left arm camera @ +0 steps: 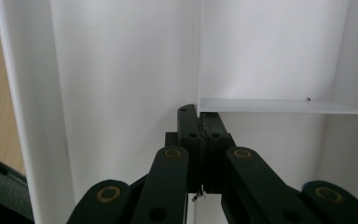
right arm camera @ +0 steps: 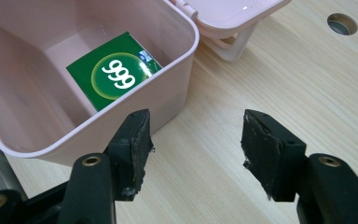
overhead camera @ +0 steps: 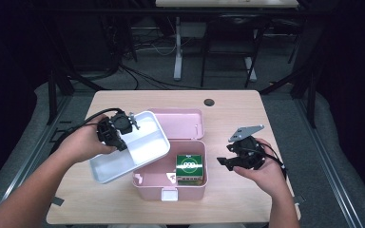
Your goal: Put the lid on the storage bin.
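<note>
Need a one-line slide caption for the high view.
Left gripper lifts white tray beside open pink box holding green carton; right gripper open.

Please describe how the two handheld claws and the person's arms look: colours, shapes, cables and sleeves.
Both claws are black. The left claw has linkage arms with brass-coloured pivots and a black cable trailing away. The right claw carries a grey three-cornered plate on top, and its two jaw pads look worn at the edges. The forearms are bare, with no sleeves visible.

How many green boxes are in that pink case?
1: the green box sits in the pink case's right half. The white tray covers part of the left, so more may hide.
</note>
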`<state>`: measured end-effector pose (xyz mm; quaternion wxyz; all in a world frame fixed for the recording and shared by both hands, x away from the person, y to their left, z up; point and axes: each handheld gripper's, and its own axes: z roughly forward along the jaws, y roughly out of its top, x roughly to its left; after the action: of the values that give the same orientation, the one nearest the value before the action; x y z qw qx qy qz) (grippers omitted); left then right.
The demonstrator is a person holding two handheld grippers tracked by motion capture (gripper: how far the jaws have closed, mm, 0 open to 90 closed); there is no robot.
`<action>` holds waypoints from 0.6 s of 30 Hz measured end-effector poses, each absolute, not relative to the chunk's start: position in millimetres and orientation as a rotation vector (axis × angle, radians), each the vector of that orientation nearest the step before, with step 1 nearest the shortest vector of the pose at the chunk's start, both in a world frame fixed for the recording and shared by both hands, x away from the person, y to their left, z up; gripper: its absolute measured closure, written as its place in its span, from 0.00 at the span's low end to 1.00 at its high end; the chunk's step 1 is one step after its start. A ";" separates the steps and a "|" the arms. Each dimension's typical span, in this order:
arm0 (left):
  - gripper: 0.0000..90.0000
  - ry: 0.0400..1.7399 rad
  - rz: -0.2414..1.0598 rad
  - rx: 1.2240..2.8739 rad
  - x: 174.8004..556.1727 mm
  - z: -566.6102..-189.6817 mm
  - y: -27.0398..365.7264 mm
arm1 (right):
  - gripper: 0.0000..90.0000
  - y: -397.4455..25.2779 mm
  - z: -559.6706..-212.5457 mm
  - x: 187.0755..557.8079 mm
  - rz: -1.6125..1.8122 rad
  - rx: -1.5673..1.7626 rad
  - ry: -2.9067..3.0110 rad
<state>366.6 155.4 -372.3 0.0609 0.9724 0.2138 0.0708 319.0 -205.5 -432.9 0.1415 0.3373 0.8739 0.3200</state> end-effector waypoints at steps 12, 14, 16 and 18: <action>1.00 0.495 0.214 3.008 370.3 -377.5 106.0 | 0.46 -205.3 -434.0 319.4 0.926 0.980 2.517; 1.00 0.472 0.219 3.018 371.0 -378.0 99.8 | 0.46 -205.0 -434.2 319.4 0.919 0.983 2.520; 1.00 0.445 0.218 3.020 371.0 -378.1 94.5 | 0.46 -205.3 -434.1 319.7 0.918 0.983 2.519; 1.00 0.398 0.223 3.031 369.8 -378.4 87.7 | 0.46 -205.8 -434.7 320.1 0.931 0.983 2.517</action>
<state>369.8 87.7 -378.4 0.0381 0.9882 0.1296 0.0728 320.1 -205.8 -434.7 0.1415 0.3404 0.8718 0.3226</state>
